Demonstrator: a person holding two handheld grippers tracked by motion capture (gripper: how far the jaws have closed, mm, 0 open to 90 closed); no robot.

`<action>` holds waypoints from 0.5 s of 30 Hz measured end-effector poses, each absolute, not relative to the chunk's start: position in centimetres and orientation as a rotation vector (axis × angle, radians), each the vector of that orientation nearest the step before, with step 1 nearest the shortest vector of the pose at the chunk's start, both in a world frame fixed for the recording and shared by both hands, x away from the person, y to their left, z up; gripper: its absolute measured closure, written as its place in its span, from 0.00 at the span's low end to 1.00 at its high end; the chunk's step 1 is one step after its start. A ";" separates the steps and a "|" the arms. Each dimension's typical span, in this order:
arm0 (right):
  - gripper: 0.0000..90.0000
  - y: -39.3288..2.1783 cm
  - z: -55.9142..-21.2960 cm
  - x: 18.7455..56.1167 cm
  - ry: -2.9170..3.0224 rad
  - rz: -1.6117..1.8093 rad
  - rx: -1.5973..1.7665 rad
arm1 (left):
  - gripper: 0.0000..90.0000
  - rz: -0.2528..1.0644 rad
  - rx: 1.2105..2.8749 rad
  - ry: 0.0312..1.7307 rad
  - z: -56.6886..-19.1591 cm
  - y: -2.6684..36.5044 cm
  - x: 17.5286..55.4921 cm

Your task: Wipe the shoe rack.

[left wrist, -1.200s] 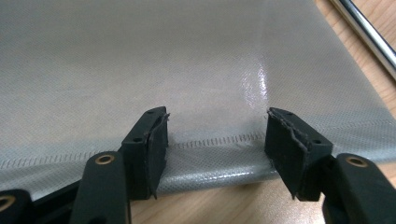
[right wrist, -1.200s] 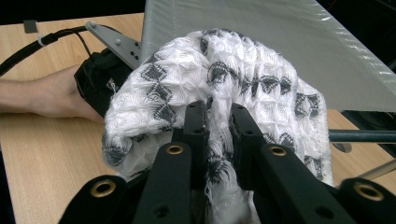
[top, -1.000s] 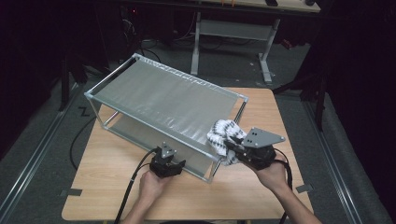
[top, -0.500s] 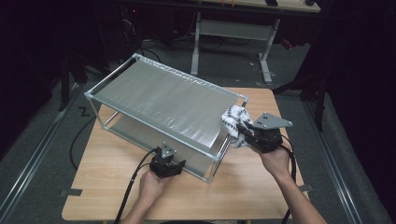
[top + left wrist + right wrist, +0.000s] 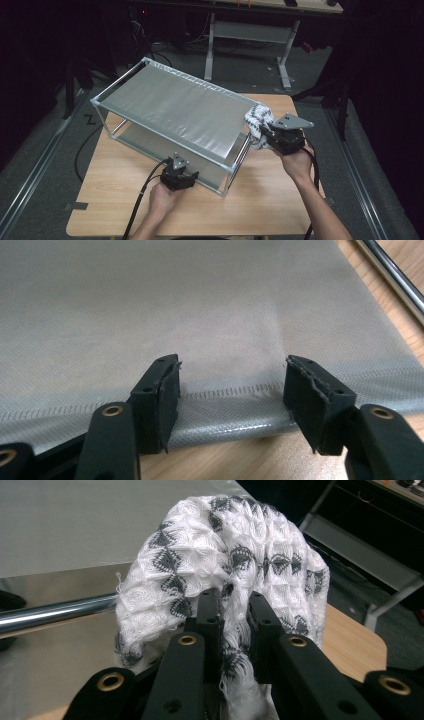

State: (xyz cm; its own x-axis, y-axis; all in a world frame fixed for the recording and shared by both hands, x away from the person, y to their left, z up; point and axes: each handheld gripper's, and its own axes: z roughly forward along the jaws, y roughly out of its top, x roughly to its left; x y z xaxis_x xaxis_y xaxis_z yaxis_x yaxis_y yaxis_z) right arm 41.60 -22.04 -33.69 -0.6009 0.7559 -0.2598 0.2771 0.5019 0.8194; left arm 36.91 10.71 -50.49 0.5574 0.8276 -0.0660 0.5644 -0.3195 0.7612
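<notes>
A: On the wooden table (image 5: 280,200) in the high view, what is standing there?

B: A two-tier metal rack (image 5: 170,125) with grey fabric shelves is sitting slantwise across the table. The left gripper (image 5: 179,172) is hanging at the rack's near long edge, by the lower shelf. The right gripper (image 5: 265,135) is hovering at the rack's right end, near the top corner, and it is carrying a white cloth with dark diamond marks (image 5: 256,120).

A: Is that cloth touching the rack?

B: It is lying just beside the corner of the top shelf; whether it is touching, I cannot tell from up here.

A: What is the left gripper view giving?

B: The left gripper (image 5: 232,395) is standing with its jaws spread wide, one on either side of the stitched hem of the grey fabric shelf (image 5: 200,315). The rounded hem edge is lying between them, and the pads are not pressing on it. A chrome rod (image 5: 395,275) is running along the upper right.

A: And the right gripper view?

B: The right gripper (image 5: 235,630) is pinching the patterned cloth (image 5: 225,545) between nearly closed jaws; the cloth is bulging up over the fingertips and fraying threads are hanging down between them. A chrome tube (image 5: 50,614) of the rack is passing just behind on the left, under the grey shelf.
</notes>
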 end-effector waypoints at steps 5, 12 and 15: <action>0.89 -22.2 -33.8 42.6 2.114 1.007 0.882 | 0.44 0.436 2.024 1.116 -50.5 10.7 36.9; 0.89 -23.1 -34.1 43.7 2.081 0.989 0.942 | 0.44 0.435 2.024 1.116 -50.5 10.7 36.9; 0.89 -23.5 -34.2 44.2 2.068 0.973 0.967 | 0.44 0.437 2.022 1.117 -50.5 10.7 36.9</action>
State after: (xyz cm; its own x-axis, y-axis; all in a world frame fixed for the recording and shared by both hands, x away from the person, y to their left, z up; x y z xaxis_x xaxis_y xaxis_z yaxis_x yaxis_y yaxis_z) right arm 44.19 -23.50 -34.23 -0.5183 0.8216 -0.2372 0.3408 0.4528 0.8239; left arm 36.91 10.71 -50.50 0.5567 0.8281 -0.0657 0.5640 -0.3187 0.7618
